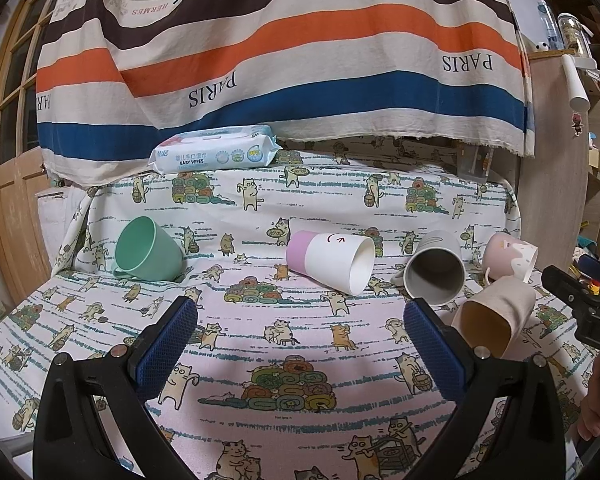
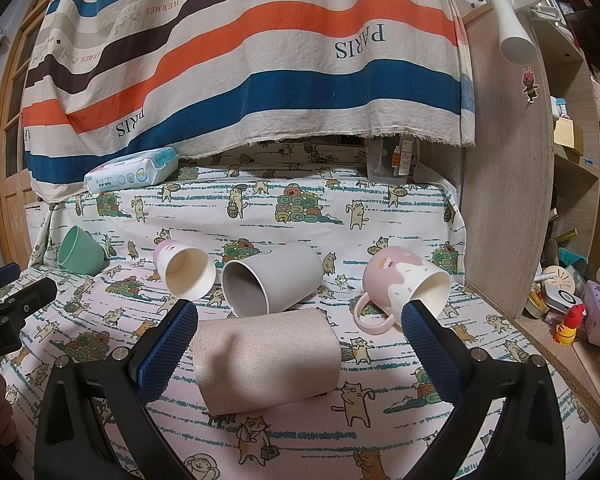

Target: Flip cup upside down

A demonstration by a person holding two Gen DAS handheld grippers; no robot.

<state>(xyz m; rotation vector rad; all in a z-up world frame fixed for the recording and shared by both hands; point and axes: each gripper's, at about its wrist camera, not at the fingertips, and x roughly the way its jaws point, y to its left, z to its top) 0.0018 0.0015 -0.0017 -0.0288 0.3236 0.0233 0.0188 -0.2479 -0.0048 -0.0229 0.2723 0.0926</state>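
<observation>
Basically five cups, all on their sides on the cat-print cloth (image 1: 300, 408) covering the table. Left gripper (image 1: 300, 320) jaws spread wide, nothing between them, just bare cloth. Right gripper (image 2: 300, 320) jaws also wide apart, nothing clamped; beige speckled cup (image 2: 266, 360) lies between its fingers, crosswise, base end just beside the left blue pad (image 2: 166, 344), clear gap to the right pad. Cannot tell whether the left pad touches it. Same beige cup in left wrist view (image 1: 496, 316) sits just right of that gripper's right finger, mouth facing the camera.

Farther back: grey cup (image 2: 272, 278) just behind the beige one, mouth toward the camera, near the table's middle. White cup with purple base (image 1: 330, 262) just left of the grey cup, rim pointing right-forward in the left view, ahead of the open left jaws and well apart from them. Pink-and-white mug (image 2: 404, 284) toward the right edge, handle down on the cloth, rim just behind the right gripper's right fingertip. Green cup (image 1: 148, 250) near the left edge, apart from the others.

Baby wipes pack (image 1: 216, 152) at the back edge, left side, under the striped hanging cloth (image 1: 284, 52).
</observation>
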